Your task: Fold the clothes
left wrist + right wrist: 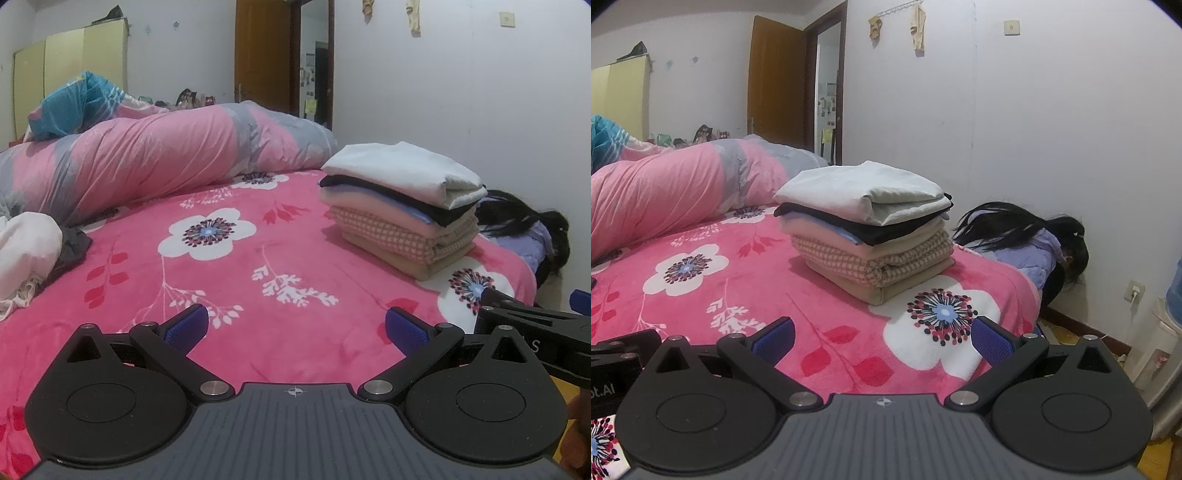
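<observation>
The left hand-held gripper [295, 326] and the right hand-held gripper [882, 334] are held wide open, with nothing gripped. A stack of folded clothes [866, 236] is seen on the bed [701, 295] ahead of both, and unfolded clothes [26, 258] are piled far left of the left one.

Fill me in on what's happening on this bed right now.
A person is folding laundry with a handheld gripper in each hand. The left gripper and right gripper are both open and empty, held low over the pink floral blanket. A neat stack of folded clothes sits ahead, a white piece on top. A heap of unfolded clothes waits at the left. Another person leans on the bed's far edge.
</observation>
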The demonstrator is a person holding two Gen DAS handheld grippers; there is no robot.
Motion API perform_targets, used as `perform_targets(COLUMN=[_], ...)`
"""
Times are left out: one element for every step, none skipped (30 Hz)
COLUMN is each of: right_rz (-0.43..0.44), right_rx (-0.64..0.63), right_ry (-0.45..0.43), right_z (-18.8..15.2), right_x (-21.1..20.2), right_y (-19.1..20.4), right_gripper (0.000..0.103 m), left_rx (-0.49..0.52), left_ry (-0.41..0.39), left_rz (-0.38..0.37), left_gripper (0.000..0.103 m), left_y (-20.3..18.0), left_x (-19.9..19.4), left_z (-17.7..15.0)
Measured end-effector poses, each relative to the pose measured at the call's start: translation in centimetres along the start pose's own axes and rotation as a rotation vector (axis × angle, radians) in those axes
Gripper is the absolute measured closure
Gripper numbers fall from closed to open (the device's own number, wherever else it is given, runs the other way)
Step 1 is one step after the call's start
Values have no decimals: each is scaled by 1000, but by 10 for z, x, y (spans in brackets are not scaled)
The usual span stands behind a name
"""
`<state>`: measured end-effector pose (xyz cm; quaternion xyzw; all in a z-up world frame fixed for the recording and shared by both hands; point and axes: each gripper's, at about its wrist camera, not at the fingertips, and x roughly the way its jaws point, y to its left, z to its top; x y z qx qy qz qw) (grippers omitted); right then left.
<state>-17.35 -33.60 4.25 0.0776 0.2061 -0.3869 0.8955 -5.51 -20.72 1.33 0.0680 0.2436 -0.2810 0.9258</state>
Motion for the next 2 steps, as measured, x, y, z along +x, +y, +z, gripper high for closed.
perform_targets(right_rz=[-1, -2], right_rx=[0, -1], right_ry=[1, 2], right_z=[0, 0], right_x=[0, 0], right_y=[1, 1], right_gripper=[0, 0], left_rx=[-2, -3], left_ry=[2, 4], left_rz=[-1, -1], left_gripper=[0, 0], left_y=[1, 1], left_x=[0, 1], left_z=[0, 0])
